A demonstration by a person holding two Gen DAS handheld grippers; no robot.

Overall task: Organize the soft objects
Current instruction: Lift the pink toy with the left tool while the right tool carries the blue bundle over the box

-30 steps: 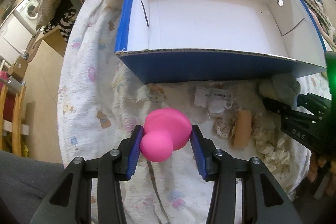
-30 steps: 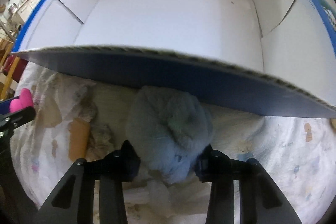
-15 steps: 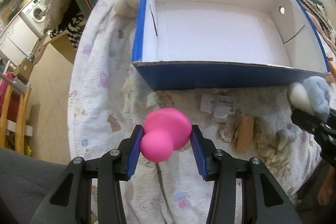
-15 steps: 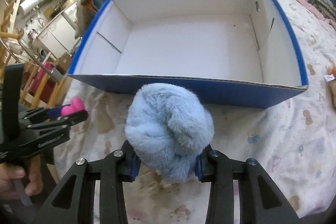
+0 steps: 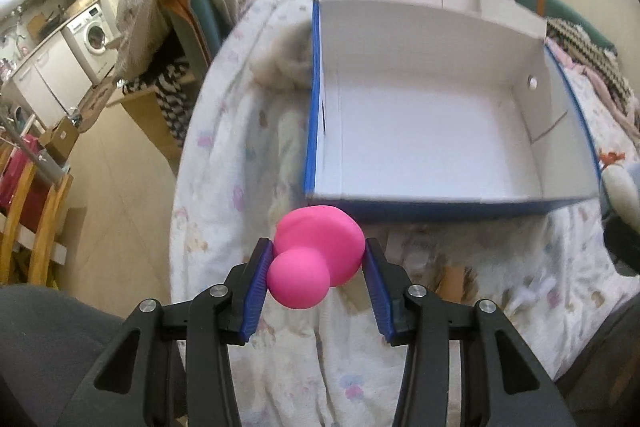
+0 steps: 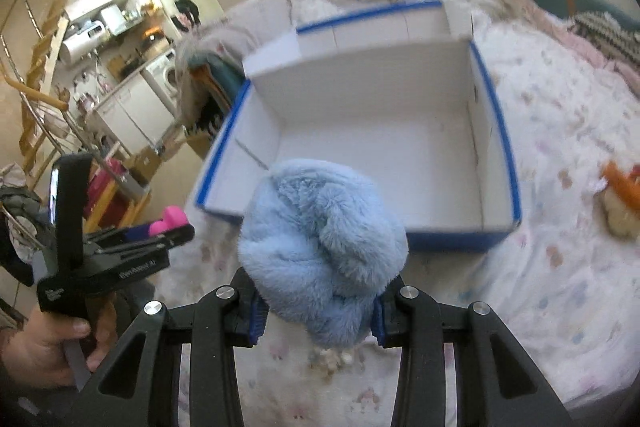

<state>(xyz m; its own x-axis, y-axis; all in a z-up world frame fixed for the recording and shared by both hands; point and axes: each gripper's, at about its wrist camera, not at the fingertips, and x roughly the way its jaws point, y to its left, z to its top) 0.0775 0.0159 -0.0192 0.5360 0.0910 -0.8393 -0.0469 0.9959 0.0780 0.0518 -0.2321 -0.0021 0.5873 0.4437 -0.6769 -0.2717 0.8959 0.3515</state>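
Observation:
My left gripper is shut on a pink squishy toy and holds it above the bed, in front of the box's near left corner. My right gripper is shut on a fluffy light-blue plush, lifted in front of the box's near wall. The white cardboard box with blue edges lies open and empty on the patterned bedsheet. The left gripper with the pink toy also shows at the left of the right wrist view.
A beige fluffy toy lies against the box's far left side. An orange-and-cream plush lies on the sheet right of the box. A small tan item lies on the sheet near the box. The bed's left edge drops to the floor.
Both grippers have risen and pulled back from the box with their toys. The blue plush has come up off the sheet. The box now looks smaller and farther.

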